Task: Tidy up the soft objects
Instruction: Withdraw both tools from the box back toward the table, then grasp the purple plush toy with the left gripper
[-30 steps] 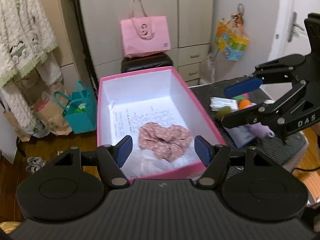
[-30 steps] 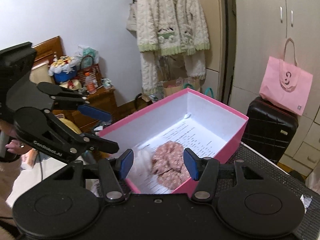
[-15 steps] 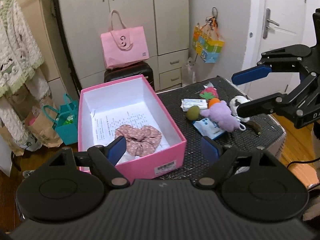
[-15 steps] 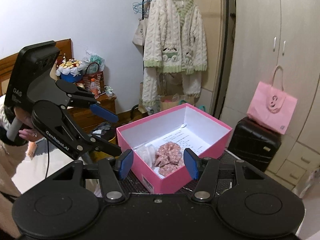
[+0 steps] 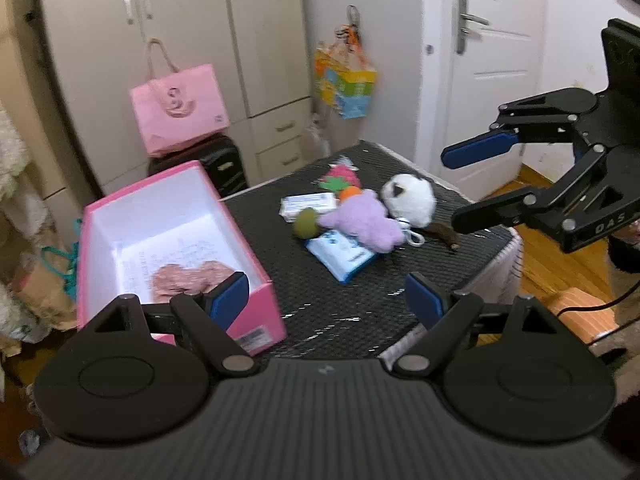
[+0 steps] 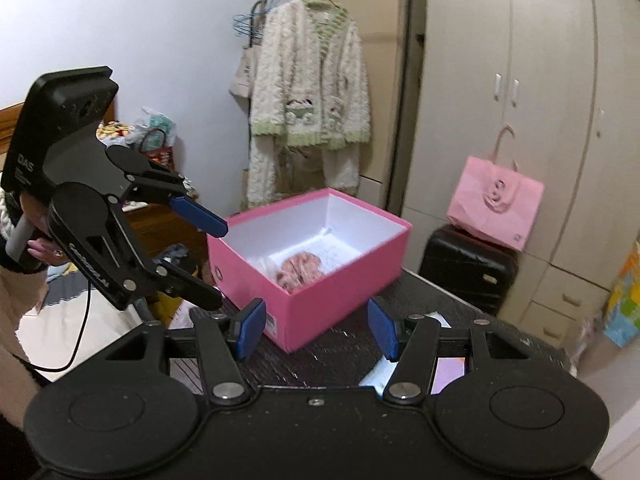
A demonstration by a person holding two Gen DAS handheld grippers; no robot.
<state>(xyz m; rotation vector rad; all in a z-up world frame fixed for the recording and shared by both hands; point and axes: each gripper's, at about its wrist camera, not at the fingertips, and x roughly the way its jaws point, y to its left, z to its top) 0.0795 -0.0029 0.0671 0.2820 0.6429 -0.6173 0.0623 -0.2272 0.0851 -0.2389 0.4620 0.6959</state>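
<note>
A pink box point(image 5: 256, 300) point(image 6: 320, 304) stands on the left of a black mat-covered table point(image 5: 340, 300), with a pink scrunchie point(image 5: 188, 276) point(image 6: 300, 268) inside. On the mat lie a purple plush point(image 5: 360, 220), a white panda plush point(image 5: 412, 200), a green ball point(image 5: 306, 228), a carrot toy point(image 5: 344, 184) and packets point(image 5: 344, 256). My left gripper point(image 5: 326, 300) is open and empty, above the table's near edge. My right gripper point(image 6: 316, 326) is open and empty, held over the table's right end; it shows in the left wrist view point(image 5: 468, 184).
A pink bag point(image 5: 180, 108) sits on a black suitcase point(image 5: 208, 164) behind the table. Wardrobes and a white door point(image 5: 500, 60) stand at the back. A cardigan point(image 6: 308, 108) hangs on a rack. Bags point(image 5: 48, 272) lie on the floor left of the box.
Both grippers have pulled back and up from the pink box. The left view has swung right, bringing the toys on the mat into view. The scrunchie stays in the box.
</note>
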